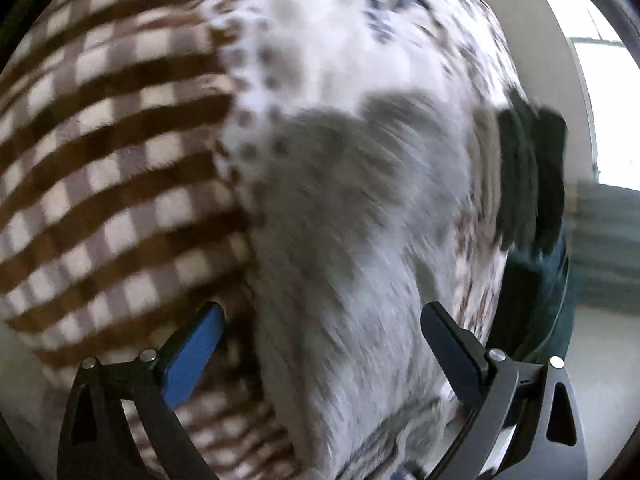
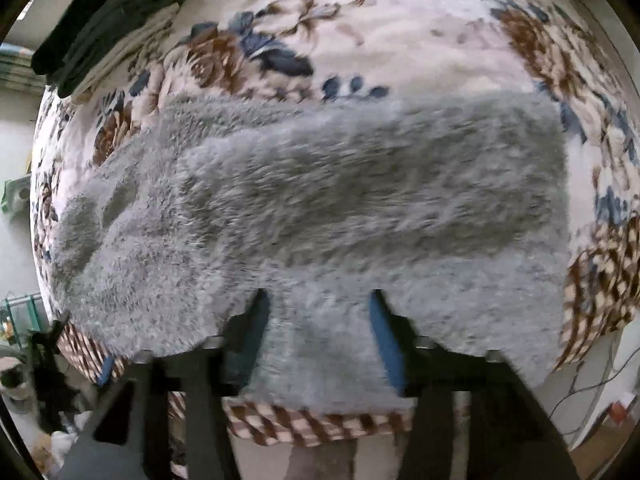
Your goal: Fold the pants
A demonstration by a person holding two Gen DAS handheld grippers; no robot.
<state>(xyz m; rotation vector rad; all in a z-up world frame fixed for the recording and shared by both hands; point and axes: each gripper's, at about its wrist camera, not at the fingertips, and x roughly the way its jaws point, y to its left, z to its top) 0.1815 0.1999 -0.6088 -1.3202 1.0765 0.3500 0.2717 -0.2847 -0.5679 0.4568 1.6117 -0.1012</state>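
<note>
Lying flat on the bed (image 2: 400, 32), pants (image 2: 320, 200) look barely folded; right claw (image 2: 320, 344) pinches their edge, left claw (image 1: 320, 344) gapes empty.

Floral blanket (image 2: 400, 32), dark folded clothes (image 2: 116, 12)

I count one grey pants (image 2: 320, 208), one blanket (image 2: 400, 40), one dark folded pile (image 2: 112, 12) (layers too blurred to count), and two grippers (image 1: 322, 344) (image 2: 316, 344).
</note>
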